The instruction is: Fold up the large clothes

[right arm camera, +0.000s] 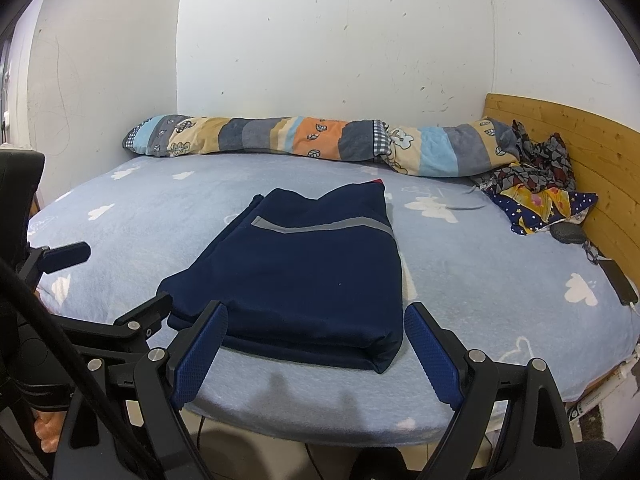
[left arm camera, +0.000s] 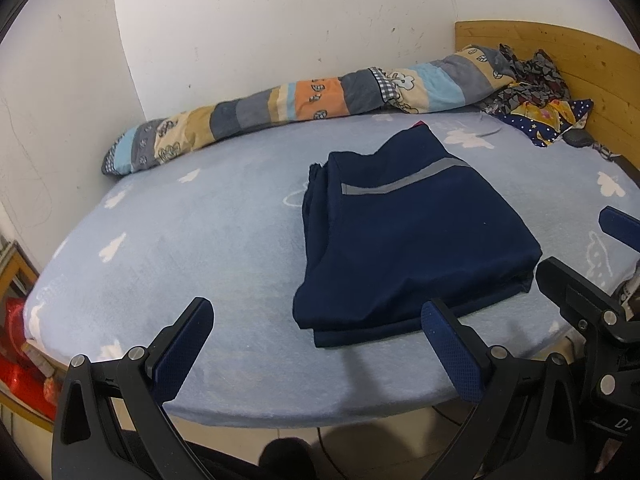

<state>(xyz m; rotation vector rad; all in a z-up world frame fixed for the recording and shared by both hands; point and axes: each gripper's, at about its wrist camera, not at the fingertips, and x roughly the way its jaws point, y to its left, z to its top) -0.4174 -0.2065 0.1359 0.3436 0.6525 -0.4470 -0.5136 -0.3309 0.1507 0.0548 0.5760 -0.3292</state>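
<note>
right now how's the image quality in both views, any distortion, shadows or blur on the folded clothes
Left wrist view: strong fisheye bend, the bed edge bows, corners are black; the folded navy garment is sharp. Right wrist view: same bend, soft tong shadows on the sheet before the garment, no glare.

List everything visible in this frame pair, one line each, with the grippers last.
folded garment: 1, navy with grey stripe, middle of the bed near its front edge
bed sheet: 1, light blue with white clouds, covering the mattress
rolled quilt: 1, striped patchwork, along the wall
crumpled clothes: 1 pile, dark and yellow patterned, by the headboard
headboard: 1, wooden, right end
phone: 1, black, right edge
left gripper: open, empty
right gripper: open, empty
</note>
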